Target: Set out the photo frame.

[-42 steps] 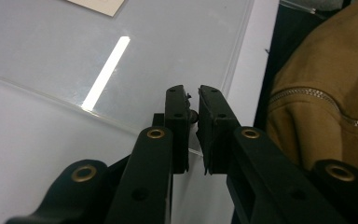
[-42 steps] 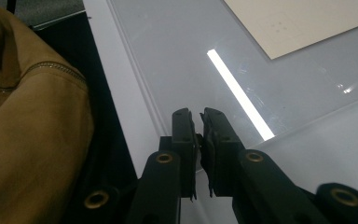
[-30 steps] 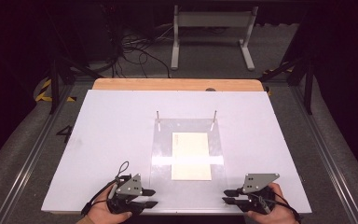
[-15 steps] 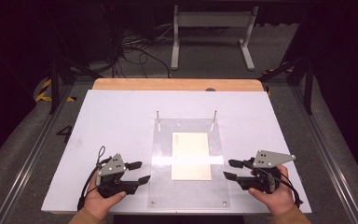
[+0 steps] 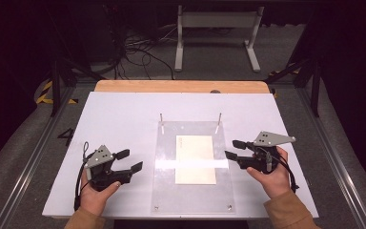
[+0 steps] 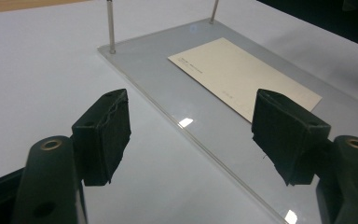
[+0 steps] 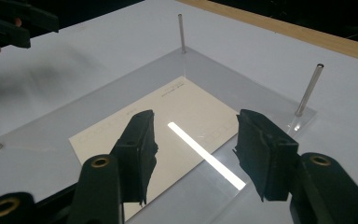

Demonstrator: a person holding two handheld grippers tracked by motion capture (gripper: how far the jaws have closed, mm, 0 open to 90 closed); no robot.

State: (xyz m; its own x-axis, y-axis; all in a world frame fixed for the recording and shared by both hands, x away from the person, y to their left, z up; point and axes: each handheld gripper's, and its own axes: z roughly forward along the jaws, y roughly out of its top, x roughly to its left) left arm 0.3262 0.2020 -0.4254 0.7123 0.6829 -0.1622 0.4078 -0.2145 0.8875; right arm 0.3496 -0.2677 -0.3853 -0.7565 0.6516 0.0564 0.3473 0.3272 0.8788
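While both grippers, left [image 5: 129, 161] and right [image 5: 233, 149], are flanking the clear plate [image 5: 164, 191] with empty fingers just opening, gripping its edges seems next.

A white counter [image 5: 124, 119] with a wooden strip [image 5: 181, 86] along its far edge. Behind it, on grey carpet [image 5: 286, 57], lie tangled black cables [image 5: 138, 47] beside a white stand [image 5: 217, 33].

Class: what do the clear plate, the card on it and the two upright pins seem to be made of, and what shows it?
Clear plate: likely acrylic, glossy; the white table shows through and a lamp glints off it. Card: matt cream paper or cardstock with faint print. Pins: probably metal, grey with a dull sheen.
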